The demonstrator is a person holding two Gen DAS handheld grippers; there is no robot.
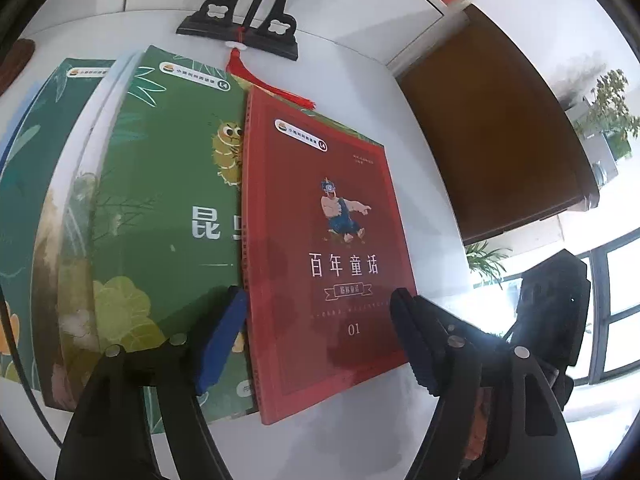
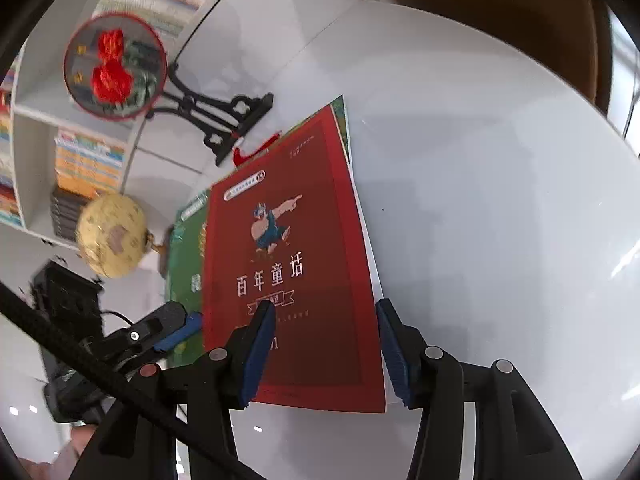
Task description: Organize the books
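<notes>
A red book [image 1: 320,152] with a cartoon figure lies flat on the white table [image 1: 424,184], overlapping a green insect book [image 1: 160,200]. Green corners of another book show under the red one. A teal-green book [image 1: 32,200] lies further left. My left gripper [image 1: 316,340] is open, its fingers spread over the red book's lower part, the left pad above the green cover. My right gripper [image 2: 326,352] is open too, astride the lower right of the red book [image 2: 320,208], with one finger over the cover and the other at its white page edge. The left gripper [image 2: 176,330] shows beside the green book [image 2: 186,264].
A black carved stand [image 1: 240,28] with a red tassel [image 1: 272,84] stands behind the books, holding a round embroidered fan [image 2: 114,66]. A yellow globe [image 2: 112,236] and a bookshelf [image 2: 88,160] sit at the left. A brown chair [image 1: 492,128] and plants [image 1: 612,108] are to the right.
</notes>
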